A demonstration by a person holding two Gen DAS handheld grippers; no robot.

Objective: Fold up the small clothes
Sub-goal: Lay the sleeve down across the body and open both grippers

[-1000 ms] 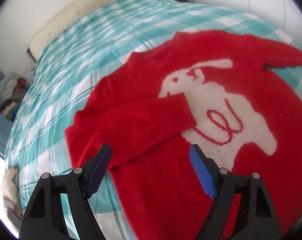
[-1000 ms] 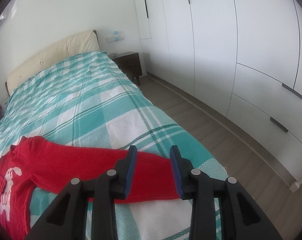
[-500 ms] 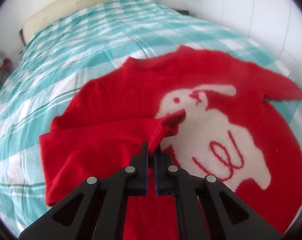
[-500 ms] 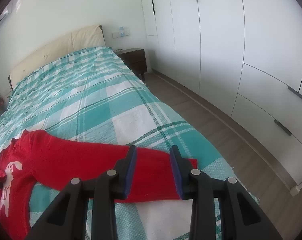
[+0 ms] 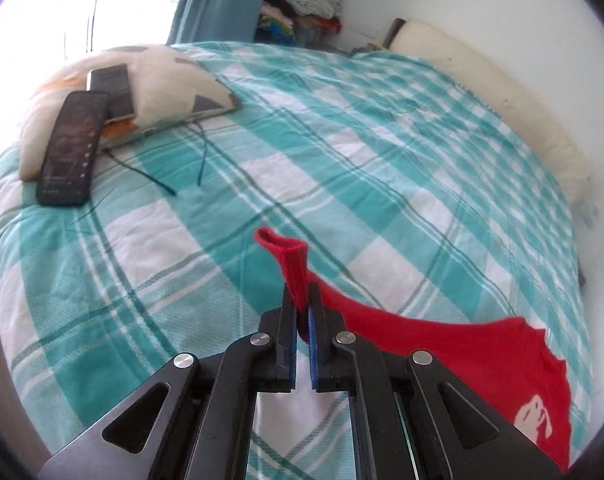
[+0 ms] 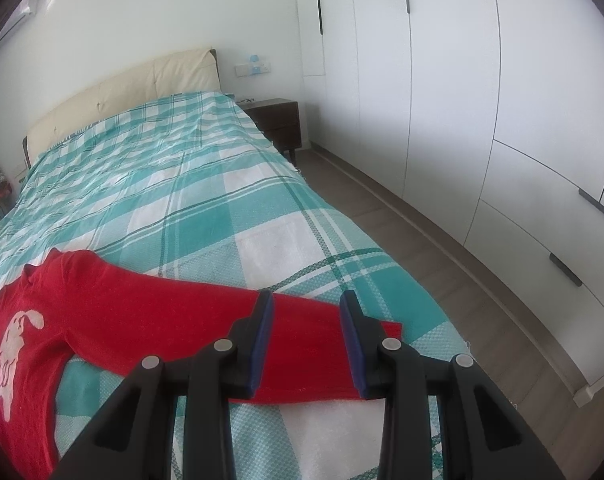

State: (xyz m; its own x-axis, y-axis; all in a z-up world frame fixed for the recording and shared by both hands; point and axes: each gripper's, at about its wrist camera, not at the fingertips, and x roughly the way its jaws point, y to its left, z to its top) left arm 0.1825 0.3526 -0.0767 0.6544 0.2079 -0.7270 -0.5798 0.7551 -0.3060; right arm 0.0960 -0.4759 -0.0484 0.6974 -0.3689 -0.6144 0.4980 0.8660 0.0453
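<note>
On a teal plaid bedspread (image 6: pixel 206 184), the fold of a red sweater (image 6: pixel 114 312) has barely begun. The left gripper (image 5: pixel 302 300) is clamped tight on the cuff of one sleeve (image 5: pixel 290 256), lifted clear of the bed and stretched outward. The right gripper (image 6: pixel 306 316) hovers partly open over the other sleeve (image 6: pixel 302 344), gripping nothing. The fuzzy knit, bearing a white rabbit motif (image 6: pixel 12 344), lies spread flat; body and both sleeves remain unfolded.

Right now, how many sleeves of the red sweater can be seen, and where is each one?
2. One sleeve is pinched at its cuff in the left gripper, lifted off the bed. The other sleeve lies flat on the bed, between the right gripper's open jaws.
</note>
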